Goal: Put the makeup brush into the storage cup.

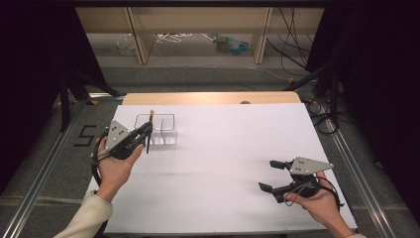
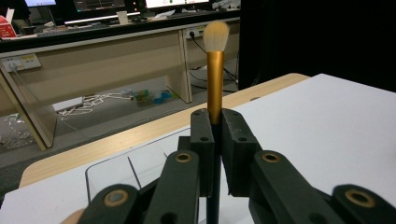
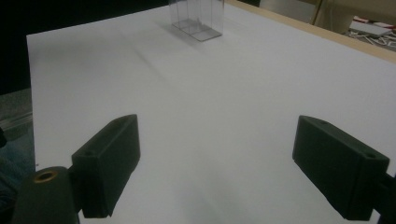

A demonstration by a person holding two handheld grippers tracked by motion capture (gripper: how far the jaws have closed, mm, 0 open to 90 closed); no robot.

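A makeup brush (image 2: 215, 84) with a gold ferrule, pale bristles and a dark handle stands upright, pinched between the jaws of my left gripper (image 2: 214, 140). In the high view the left gripper (image 1: 145, 131) holds the brush (image 1: 149, 130) at the near left corner of a clear plastic organiser (image 1: 163, 130) with compartments, at the table's left. My right gripper (image 1: 270, 174) hovers low over the white table at the near right, open, with nothing between its pads (image 3: 106, 163). In the right gripper view the organiser (image 3: 196, 18) stands far off.
The white sheet (image 1: 223, 163) covers most of a wooden table whose far edge (image 1: 213, 97) shows bare. Beyond it lie a floor with cables and wooden desk legs (image 1: 141, 37). Metal rails (image 1: 44, 163) run along both sides of the table.
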